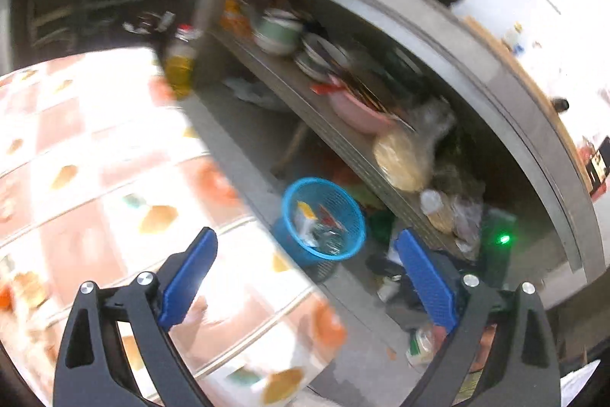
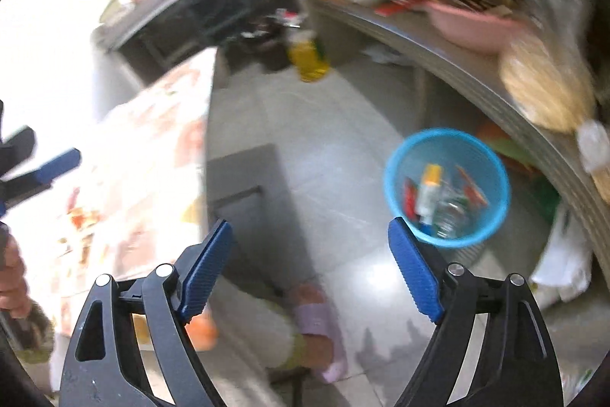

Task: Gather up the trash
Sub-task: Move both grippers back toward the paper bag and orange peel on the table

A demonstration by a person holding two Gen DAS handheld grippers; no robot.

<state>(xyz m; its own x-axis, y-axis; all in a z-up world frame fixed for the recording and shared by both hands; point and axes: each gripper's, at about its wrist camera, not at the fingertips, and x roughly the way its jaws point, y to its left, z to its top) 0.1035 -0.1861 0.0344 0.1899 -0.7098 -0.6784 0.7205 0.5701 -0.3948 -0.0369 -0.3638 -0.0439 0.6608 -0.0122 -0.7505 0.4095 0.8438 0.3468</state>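
Observation:
A blue mesh trash basket [image 1: 345,216] stands on the grey floor beside the lower shelf; it holds several wrappers and a crushed clear bottle. It also shows in the right wrist view [image 2: 492,159]. My left gripper [image 1: 307,256] is open and empty, above the patterned tablecloth edge, with the basket between its fingers further off. My right gripper [image 2: 310,250] is open and empty over the floor, left of the basket. The left gripper's blue finger [image 2: 57,164] shows at the far left of the right wrist view.
A table with a patterned cloth [image 1: 76,155] is at left. A grey counter with a lower shelf [image 1: 289,90] holds bowls, a pink basin [image 1: 358,111] and bagged food [image 1: 400,159]. A yellow oil bottle [image 2: 309,58] stands on the floor. The person's foot in a purple slipper [image 2: 320,327] is below.

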